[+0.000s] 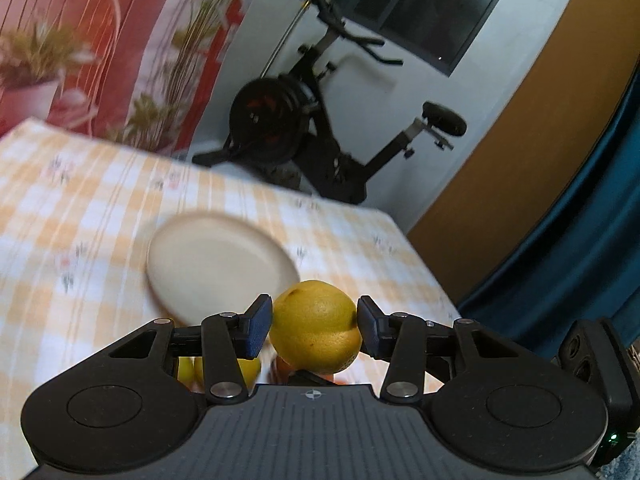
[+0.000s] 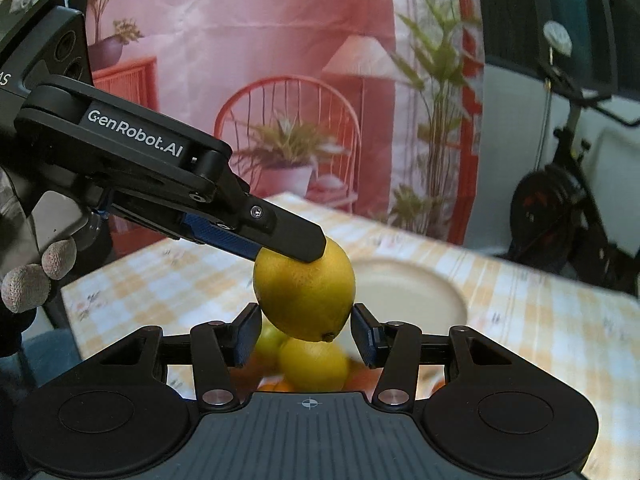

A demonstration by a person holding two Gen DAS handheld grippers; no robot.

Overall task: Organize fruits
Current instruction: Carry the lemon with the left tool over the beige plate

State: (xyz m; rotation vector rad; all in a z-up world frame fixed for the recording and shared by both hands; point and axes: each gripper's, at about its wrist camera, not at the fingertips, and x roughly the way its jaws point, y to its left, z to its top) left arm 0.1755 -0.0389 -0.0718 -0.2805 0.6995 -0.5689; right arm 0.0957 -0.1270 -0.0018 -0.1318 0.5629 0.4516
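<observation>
Above the desk (image 1: pixel 100 208), we clamp one lemon (image 1: pixel 316 326) in our left gripper (image 1: pixel 314 326), our right gripper (image 2: pixel 304 334) flanking it, apparently gripping too.

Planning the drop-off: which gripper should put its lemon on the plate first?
Left, probably. The left gripper pinches a lemon with the empty plate just ahead; in the right view its finger lies over the lemon in the right gripper, so left clears first.

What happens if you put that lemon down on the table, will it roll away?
Probably a little: the lemon is rounded, with no flat side to rest on. It looks firm, since the left gripper pinches it and its skin shows no dent. Its dimpled peel likely keeps it from slipping out.
</observation>
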